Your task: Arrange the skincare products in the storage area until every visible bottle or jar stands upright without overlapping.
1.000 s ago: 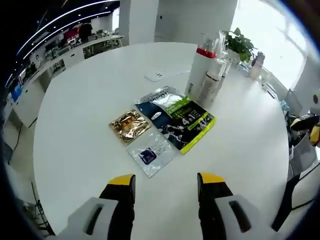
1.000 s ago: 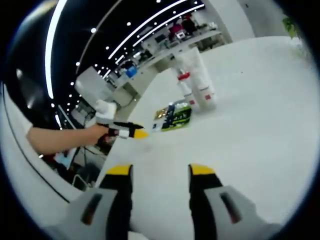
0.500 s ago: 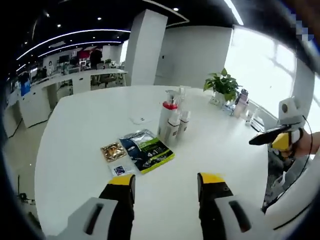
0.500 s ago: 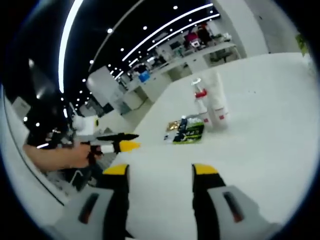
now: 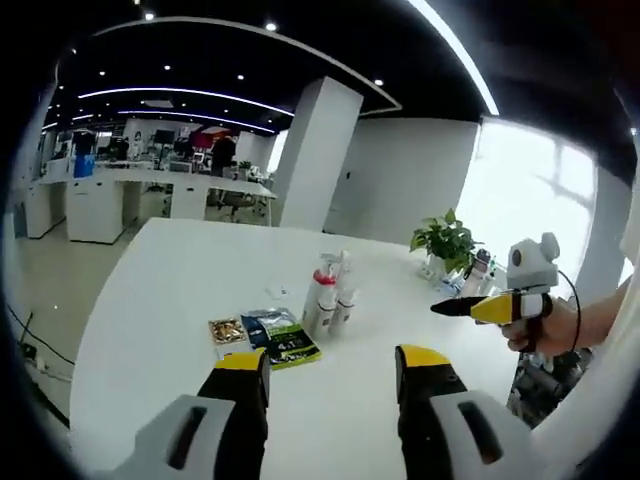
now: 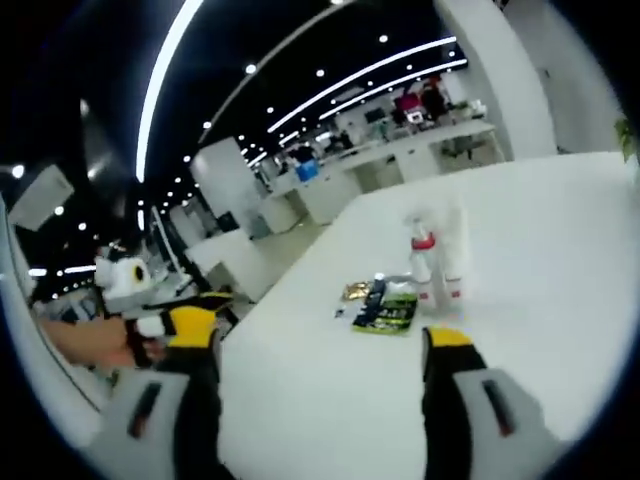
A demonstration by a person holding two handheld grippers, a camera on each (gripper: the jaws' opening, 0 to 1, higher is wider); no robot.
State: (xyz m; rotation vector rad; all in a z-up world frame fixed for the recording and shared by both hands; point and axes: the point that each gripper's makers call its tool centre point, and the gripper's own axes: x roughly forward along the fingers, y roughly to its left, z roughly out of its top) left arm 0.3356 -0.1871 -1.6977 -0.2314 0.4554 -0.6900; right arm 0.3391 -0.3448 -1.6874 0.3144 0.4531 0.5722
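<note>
Several skincare bottles stand upright in a tight cluster on the round white table; one has a red collar. Flat sachets lie beside them: a gold one, a dark one with a green edge, and a small clear one. The right gripper view shows the same bottles and sachets at mid distance. My left gripper is open, well short of the products. My right gripper is open too, with nothing between its jaws. It also appears at the right of the left gripper view as the right gripper, held by a hand.
A potted plant and small items stand at the table's far edge near the window. The left gripper, held by a hand, sits at the left of the right gripper view. Office desks lie beyond the table.
Both views have pulled back and risen from the table, so the products look smaller and farther. The bottles and sachets have not moved. Both grippers stay open.
</note>
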